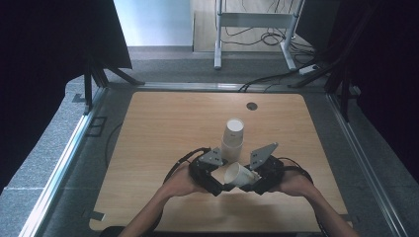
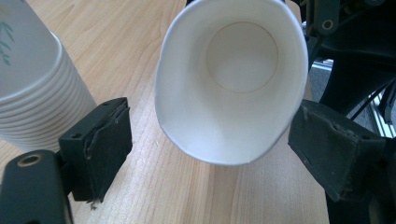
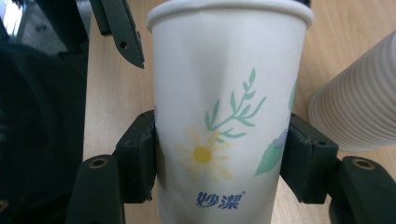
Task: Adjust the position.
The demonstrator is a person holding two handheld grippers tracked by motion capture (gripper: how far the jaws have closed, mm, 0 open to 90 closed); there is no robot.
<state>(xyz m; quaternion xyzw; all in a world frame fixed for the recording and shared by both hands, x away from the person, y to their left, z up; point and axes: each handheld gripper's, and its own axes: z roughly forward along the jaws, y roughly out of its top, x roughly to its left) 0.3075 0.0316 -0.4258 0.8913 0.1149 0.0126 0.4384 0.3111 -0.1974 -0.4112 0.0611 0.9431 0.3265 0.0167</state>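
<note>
Right gripper (image 3: 219,158) is clamped on the paper cup (image 3: 229,121), pads pressed into both sidewalls low on the body; wall is slightly creased. Cup is held off the wooden table (image 1: 158,133), lying roughly horizontal, long axis running gripper to gripper, open mouth facing the left gripper (image 2: 210,154). Left jaws are spread wide, empty, straddling the rim with a gap on each side. Cup stack (image 1: 233,138) stands just behind both grippers, near but apart. Judgement: the left only needs to close in along the cup axis.
</note>
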